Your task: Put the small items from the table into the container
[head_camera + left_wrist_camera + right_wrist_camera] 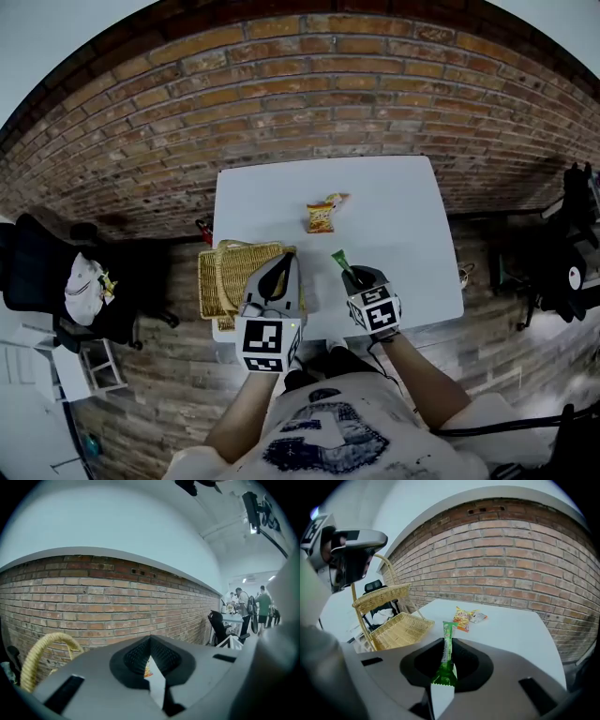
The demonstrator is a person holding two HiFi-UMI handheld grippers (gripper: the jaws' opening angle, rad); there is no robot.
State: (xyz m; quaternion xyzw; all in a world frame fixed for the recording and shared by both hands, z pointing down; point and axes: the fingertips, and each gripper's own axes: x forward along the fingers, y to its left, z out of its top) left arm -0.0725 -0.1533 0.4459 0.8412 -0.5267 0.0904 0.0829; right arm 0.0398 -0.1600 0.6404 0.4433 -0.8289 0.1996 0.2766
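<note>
A wicker basket (223,281) with an upright hoop handle sits at the left front corner of the white tabletop (403,216), the container the items are meant for. No item shows in the part of its woven floor that is visible, though the left claw (284,262) covers its right side in the head view. That claw hangs above the basket's right edge with its tips pressed together and nothing between them. It looks idle and is not steadying the basket.

To the right, the right claw (349,274) pinches a long green packet (338,259) by its near end, so the rest sticks out forward and clear of the tabletop. Gripped at one end like that, it should drop cleanly once the claw is over the basket.

Further back on the tabletop, an orange snack packet (322,217) and a smaller pale packet (336,199) lie touching each other, well apart from the basket and not yet collected.
</note>
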